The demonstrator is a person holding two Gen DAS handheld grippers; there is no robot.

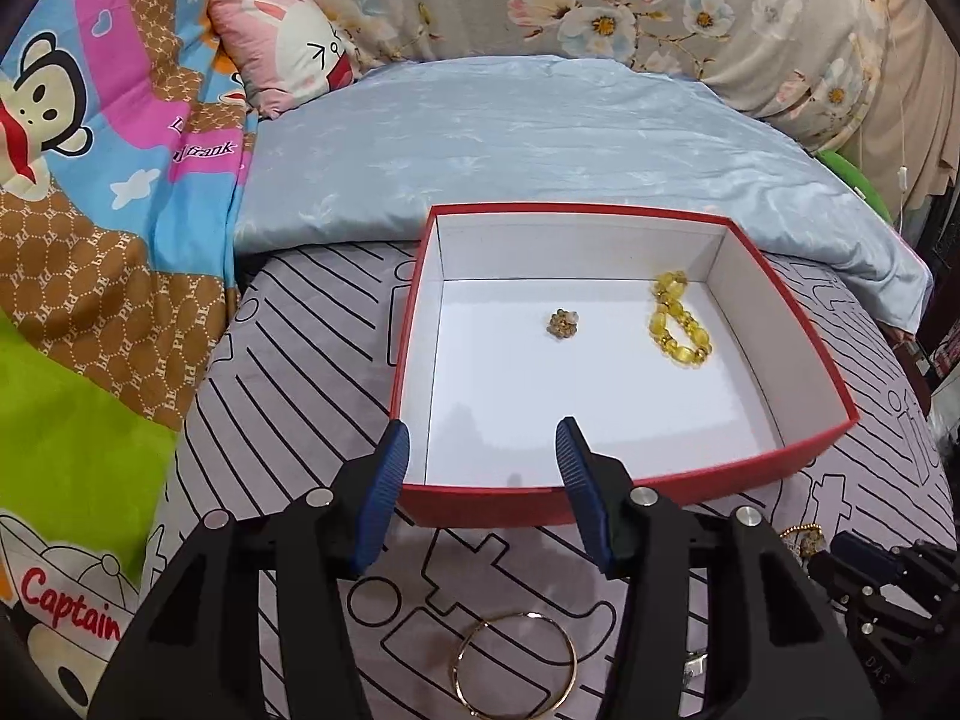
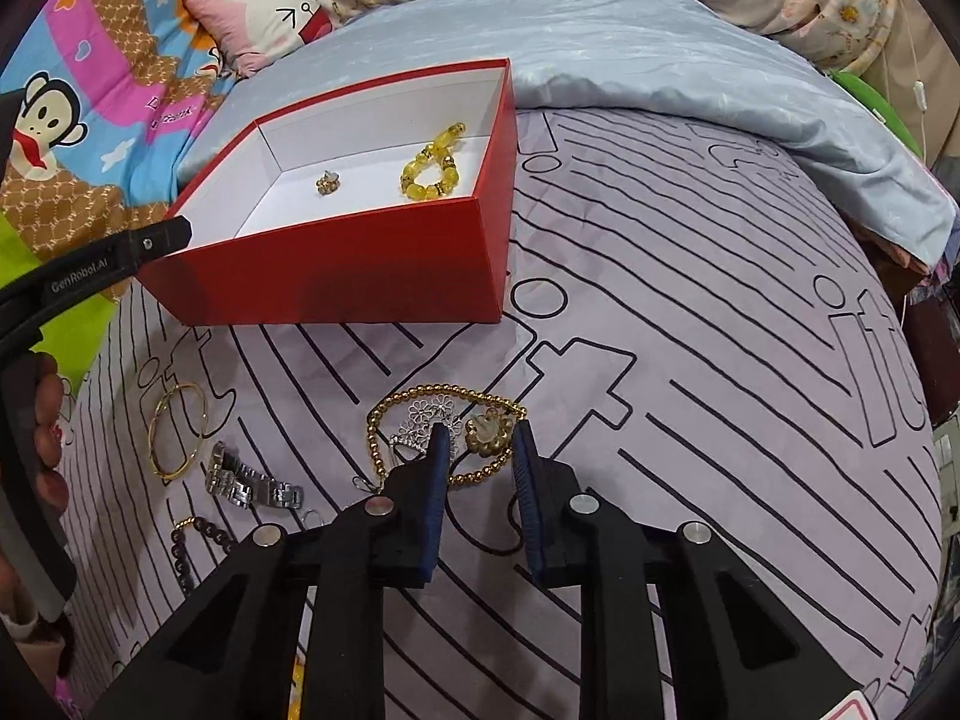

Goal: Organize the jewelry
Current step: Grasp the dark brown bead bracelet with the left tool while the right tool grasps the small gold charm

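We read "Captain" in red on the cartoon quilt [image 1: 72, 606], "frank" on its pink band, and "GenRobot.AI" in pale letters on the left gripper's black arm [image 2: 78, 270], seen from the right wrist

One red box [image 2: 336, 276] holds two pieces — one yellow bead bracelet [image 2: 433, 165] and one small gold cluster [image 2: 327, 182]. On the bed: one gold bangle [image 2: 177, 429], one watch [image 2: 249, 483], one gold bead necklace [image 2: 384, 414], one dark bead string [image 2: 186, 546] — and two claws.
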